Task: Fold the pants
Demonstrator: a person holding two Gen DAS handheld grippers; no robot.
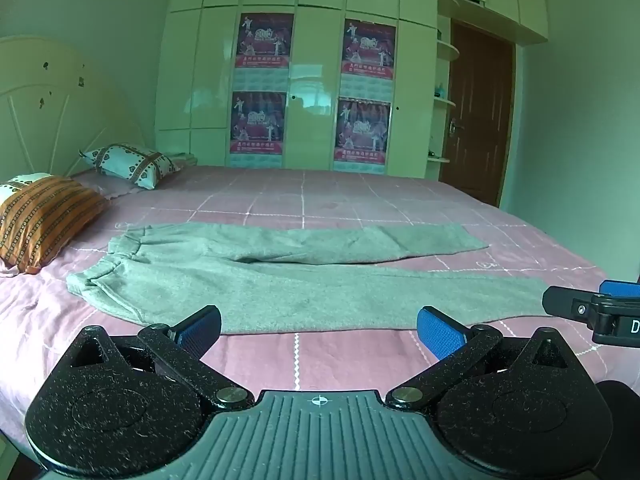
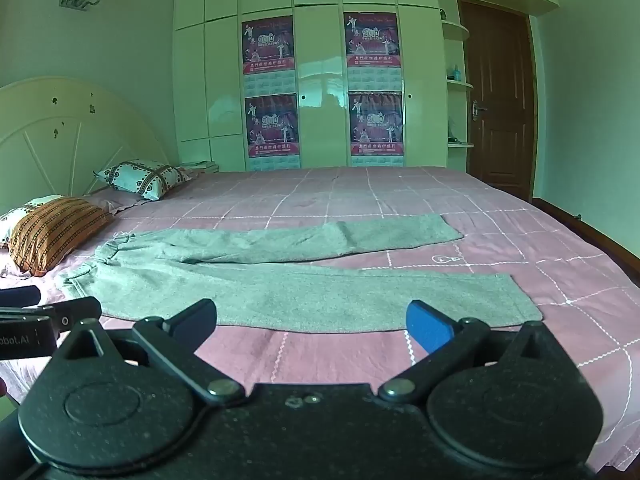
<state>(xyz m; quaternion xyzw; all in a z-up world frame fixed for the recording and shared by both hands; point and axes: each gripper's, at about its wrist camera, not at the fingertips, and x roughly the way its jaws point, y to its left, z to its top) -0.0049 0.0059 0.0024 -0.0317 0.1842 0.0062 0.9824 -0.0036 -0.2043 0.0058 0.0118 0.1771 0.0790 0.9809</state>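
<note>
A: Start closest in. How are the two grippers held?

B: The left gripper (image 1: 318,330) sits low at 6 o'clock of its own view, level, aimed across the bed, its blue-padded fingers (image 1: 439,334) spread wide with nothing between them. The right gripper (image 2: 312,326) is posed the same way in its view, jaws wide apart and holding nothing. Each one shows in the other's camera: the right at 3 o'clock of the left view, the left at 9 o'clock of the right view, so they are side by side.

A: And the pants?

B: The grey pants (image 1: 280,288) lie flat on the pink checked bedspread (image 1: 320,364) just beyond both sets of fingertips, apart from them. The waistband points to 9 o'clock and the leg ends to 3 o'clock. The near leg runs straight across; the far leg lies beside it, with a strip of bedspread showing between them toward the cuffs.

A: Further back?

B: An orange striped pillow (image 1: 44,220) at 9 o'clock, a patterned pillow (image 1: 132,164) behind it by the headboard (image 1: 52,108), then the wardrobe (image 1: 316,80) with posters (image 1: 264,40) at 12 o'clock and a brown door (image 1: 478,120) at 2 o'clock.
</note>
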